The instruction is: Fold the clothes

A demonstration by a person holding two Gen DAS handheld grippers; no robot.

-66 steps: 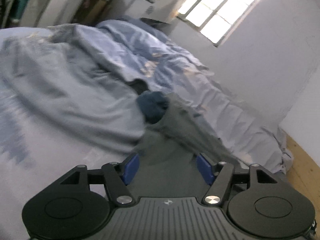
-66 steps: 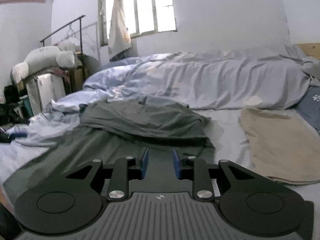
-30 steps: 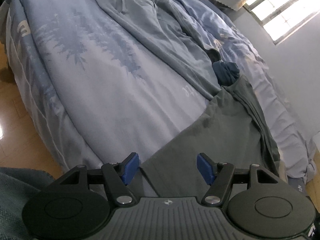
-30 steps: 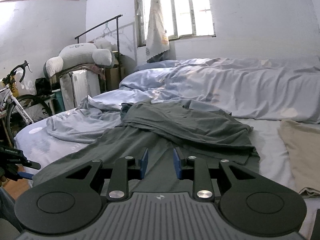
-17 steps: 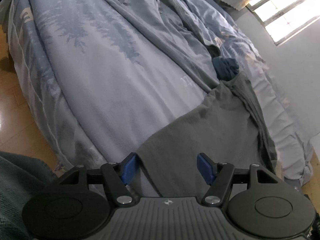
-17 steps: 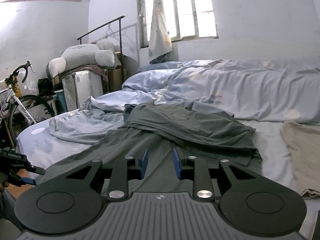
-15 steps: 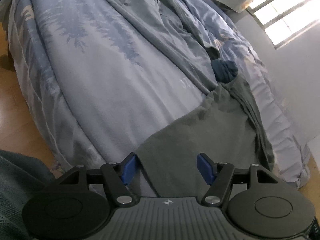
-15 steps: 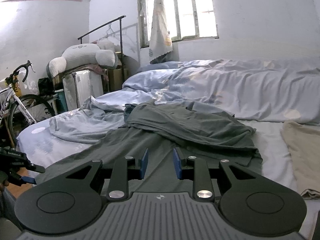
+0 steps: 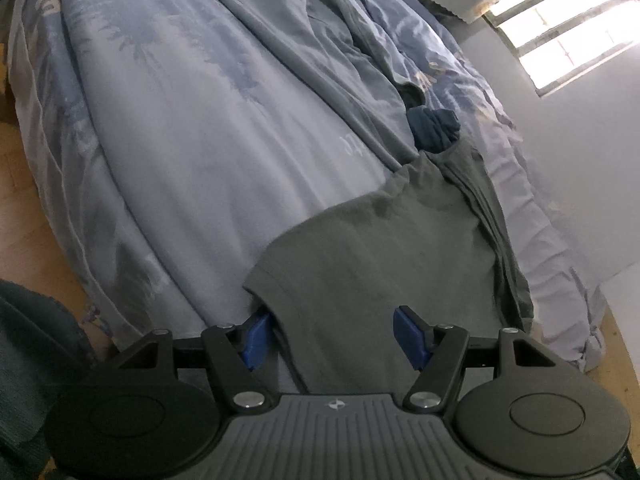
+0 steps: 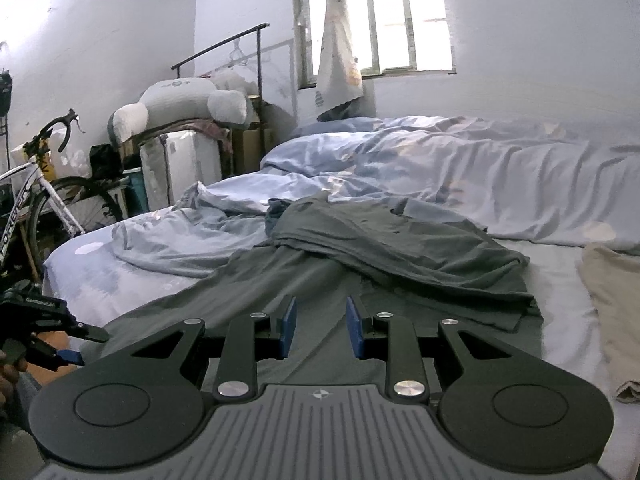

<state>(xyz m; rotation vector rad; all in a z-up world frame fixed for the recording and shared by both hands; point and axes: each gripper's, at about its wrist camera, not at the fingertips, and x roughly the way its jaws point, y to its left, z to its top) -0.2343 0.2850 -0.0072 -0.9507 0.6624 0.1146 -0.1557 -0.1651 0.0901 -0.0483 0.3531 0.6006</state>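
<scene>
Garments on the bed: four seen. One dark grey-green cotton T-shirt (image 10: 400,248), one pale grey-blue crumpled garment (image 10: 180,240), one small navy bundle of cloth (image 9: 434,128), one beige flat cloth (image 10: 612,300).
Grippers: two. The left gripper (image 9: 334,334) and the right gripper (image 10: 320,326), each with two blue fingers.
Place of T-shirt: it lies on the light blue printed bed sheet (image 9: 180,140), with its near hem at the bed edge next to both grippers.
Left fingers: spread wide. One corner of the T-shirt hem lies between them, over the left finger (image 9: 256,338); they do not pinch it.
Right fingers: a narrow gap stands between them and the T-shirt cloth lies under it. I cannot tell if they hold any cloth.
Around: a heaped pale blue duvet (image 10: 480,172) is behind the T-shirt, along the wall. The navy bundle touches the far end of the T-shirt. A white bicycle (image 10: 36,200) and a grey plush pillow (image 10: 180,104) stand beside the bed.
Long axis: the T-shirt runs away from the grippers toward the duvet. Its far half is folded over and wrinkled, its near half is flat.
</scene>
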